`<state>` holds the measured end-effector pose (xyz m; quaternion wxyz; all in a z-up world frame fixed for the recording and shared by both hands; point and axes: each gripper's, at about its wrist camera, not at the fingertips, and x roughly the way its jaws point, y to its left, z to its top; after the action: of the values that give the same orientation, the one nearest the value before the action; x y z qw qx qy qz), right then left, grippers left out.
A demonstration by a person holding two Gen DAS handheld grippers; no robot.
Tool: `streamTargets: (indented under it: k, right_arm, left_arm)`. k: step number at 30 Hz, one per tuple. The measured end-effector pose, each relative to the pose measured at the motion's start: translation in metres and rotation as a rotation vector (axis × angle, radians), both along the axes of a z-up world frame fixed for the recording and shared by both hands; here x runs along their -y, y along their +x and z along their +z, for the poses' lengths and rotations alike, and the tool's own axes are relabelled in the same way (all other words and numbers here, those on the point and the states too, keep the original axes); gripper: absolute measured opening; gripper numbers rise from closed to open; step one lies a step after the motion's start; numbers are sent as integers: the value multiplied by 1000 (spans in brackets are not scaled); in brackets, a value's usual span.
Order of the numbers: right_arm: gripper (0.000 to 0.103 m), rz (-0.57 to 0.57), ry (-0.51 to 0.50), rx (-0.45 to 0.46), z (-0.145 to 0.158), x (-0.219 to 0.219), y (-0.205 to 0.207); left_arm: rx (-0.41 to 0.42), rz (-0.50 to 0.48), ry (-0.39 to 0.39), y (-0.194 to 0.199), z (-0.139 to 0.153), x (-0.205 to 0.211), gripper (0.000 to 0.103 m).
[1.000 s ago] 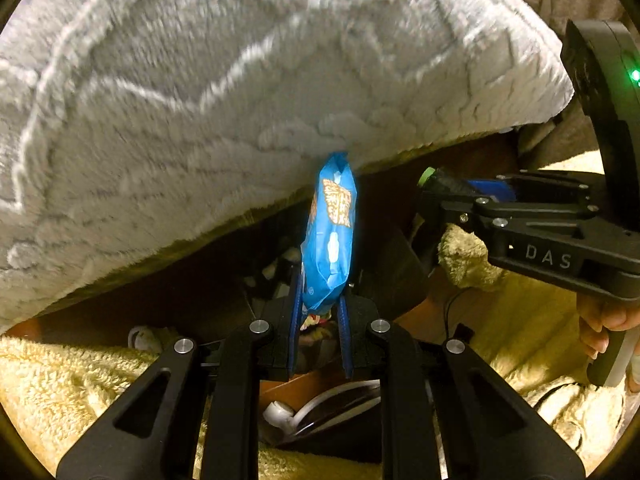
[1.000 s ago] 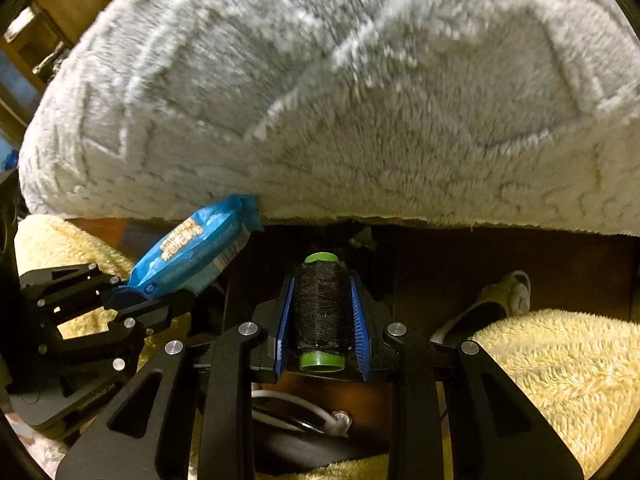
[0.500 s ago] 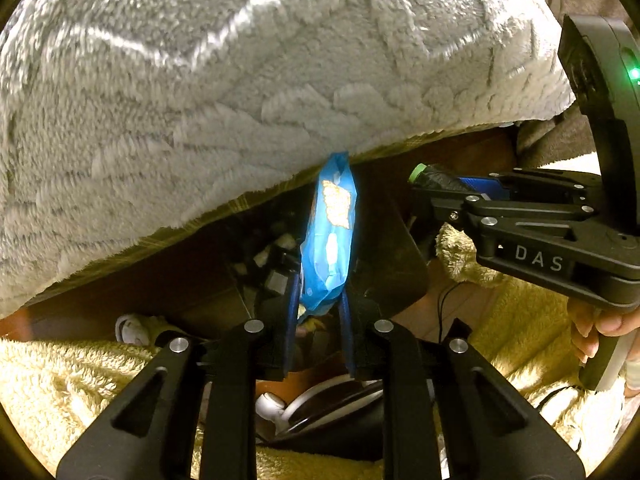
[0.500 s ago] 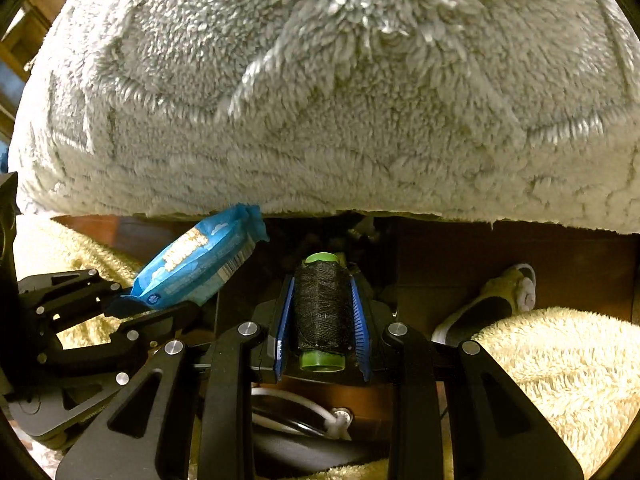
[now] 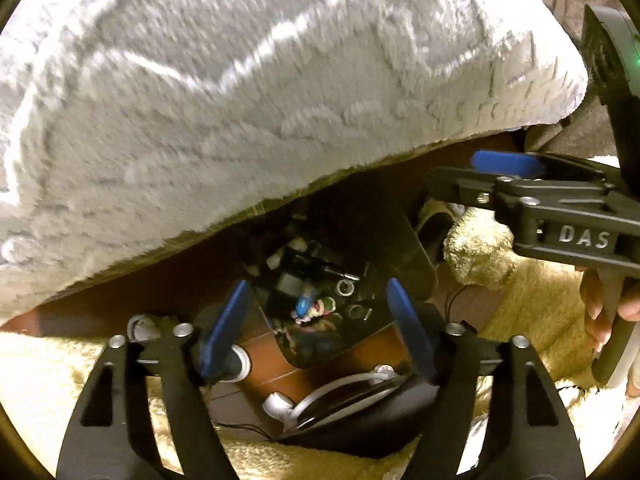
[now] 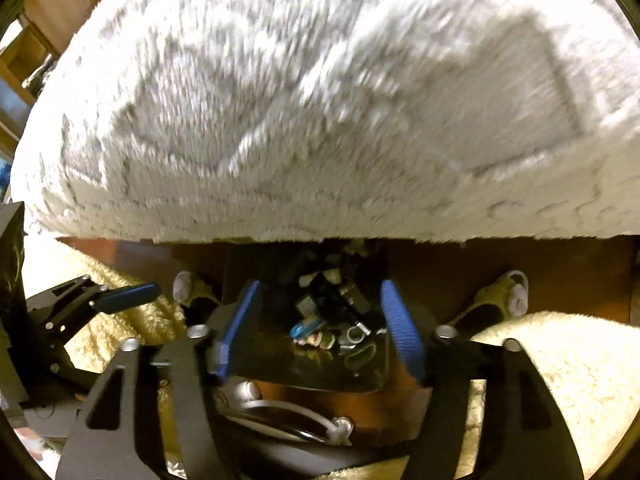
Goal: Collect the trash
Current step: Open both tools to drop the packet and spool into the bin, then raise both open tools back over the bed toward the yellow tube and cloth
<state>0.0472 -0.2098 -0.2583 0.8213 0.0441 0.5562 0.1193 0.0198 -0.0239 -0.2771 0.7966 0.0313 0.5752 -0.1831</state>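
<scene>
My left gripper hangs over a dark bin. Its jaws are opening and nothing is between its blue pads. The blue snack wrapper lies among the small rubbish inside the bin. My right gripper hovers over the same bin, jaws opening with nothing between them. The blue wrapper shows below. I cannot pick out the black thread spool in the pile. Each gripper appears beside the other: right gripper, left gripper.
A thick grey fluffy blanket overhangs the far rim of the bin. Cream fleece lies on both sides. A slipper sits on the brown floor, and a white cable lies near me. A person's hand holds the right gripper's handle.
Both grippers have opened. The blue wrapper has dropped from the left one into the bin, and the thread spool has left the right one.
</scene>
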Motion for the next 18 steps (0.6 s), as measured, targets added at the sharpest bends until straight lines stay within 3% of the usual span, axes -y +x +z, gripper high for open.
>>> streamTargets:
  k: [2,7,12,18]
  right_arm:
    - [92,-6,-24,39,12,3,-2]
    - [94,-15,13,104,44,10,-4]
    - [96,-32,42,223,97,25,-1]
    - [98,-59,38,316,141,35,16]
  left_arm:
    - [33,3,6,-2,13,-2,83]
    - [90,10,-51,-4,49,-12,95]
    - [207,11,-49,-1,95,-20,95]
    - [335,102,-12,27,144,-49,95]
